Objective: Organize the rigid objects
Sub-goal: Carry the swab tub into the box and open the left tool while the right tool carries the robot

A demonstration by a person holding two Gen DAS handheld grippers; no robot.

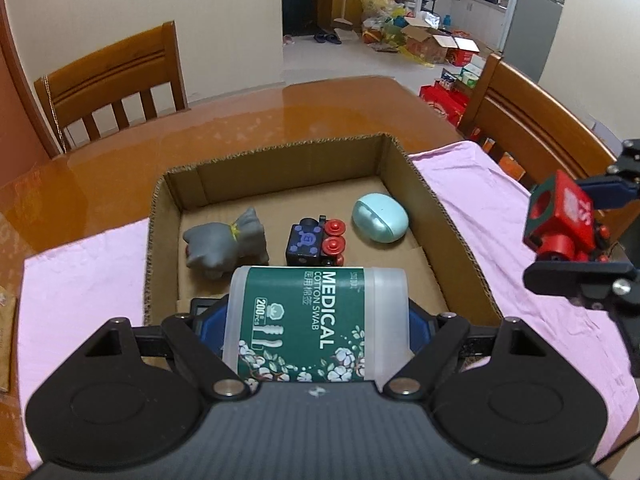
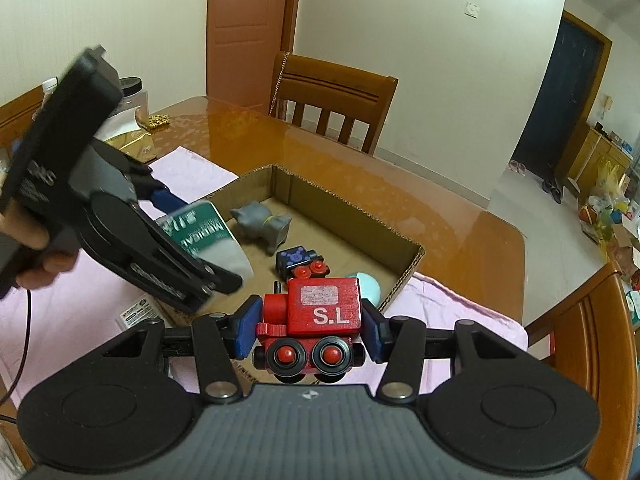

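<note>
Swab container (image 1: 316, 320), labelled "MEDICAL COTTON SWAB", is clamped in the left gripper (image 1: 316, 322) over the cardboard box (image 1: 440, 216). Right gripper (image 2: 310, 330) clamps red train (image 2: 316, 320); its "S.L" marking reads only in the right wrist view.

Red toy train (image 2: 320, 320); pink cloth (image 1: 80, 292)

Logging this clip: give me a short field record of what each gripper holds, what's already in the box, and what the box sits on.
left gripper: shut on cotton swab container
right gripper: shut on red toy train
cardboard box: open top, on pink cloth
in box: grey toy animal, dark toy train car, pale blue case
support: wooden table
</note>
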